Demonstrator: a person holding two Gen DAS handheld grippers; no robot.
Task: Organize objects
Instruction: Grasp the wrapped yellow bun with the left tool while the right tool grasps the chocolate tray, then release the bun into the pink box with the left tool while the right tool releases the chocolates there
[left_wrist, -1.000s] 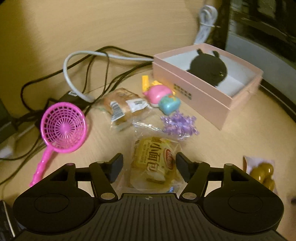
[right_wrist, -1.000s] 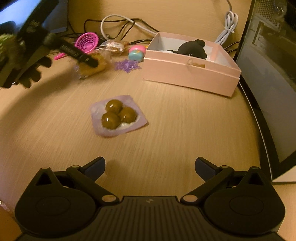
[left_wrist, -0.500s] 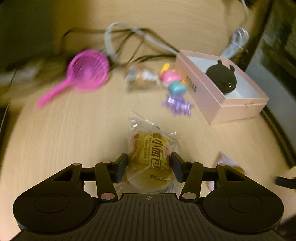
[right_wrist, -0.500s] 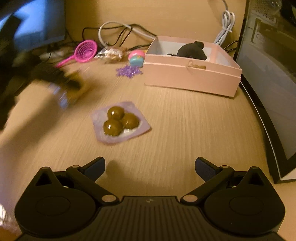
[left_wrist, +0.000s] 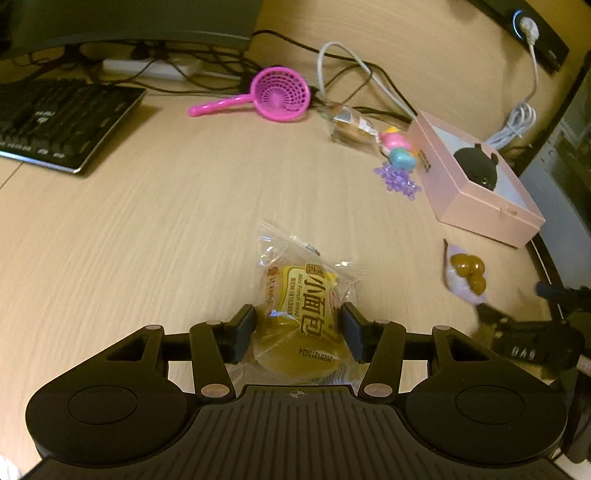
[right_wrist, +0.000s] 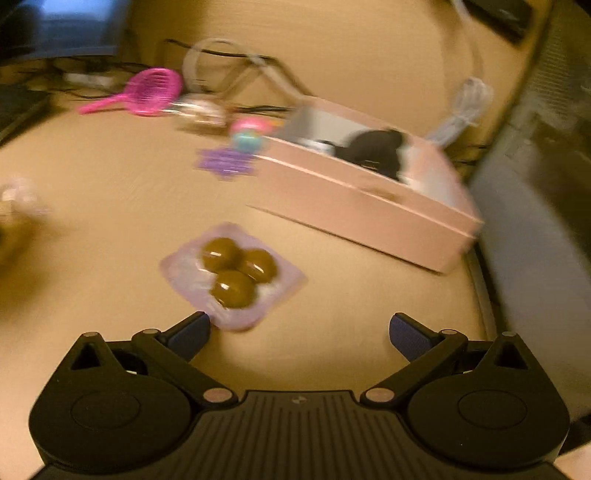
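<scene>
Between the left gripper (left_wrist: 298, 326) pads sits the mini bread pack (left_wrist: 301, 314), pinched & lifted off the counter (left_wrist: 147, 229), prob. headed for the pink box (left_wrist: 480, 206). Right gripper (right_wrist: 299, 326) spread wide, low over the chocolate-ball pack (right_wrist: 234, 275), likely next pick.

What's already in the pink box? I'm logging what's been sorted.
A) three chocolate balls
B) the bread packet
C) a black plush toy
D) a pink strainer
C: the black plush toy lies inside the pink box; the other three things are outside it.
</scene>
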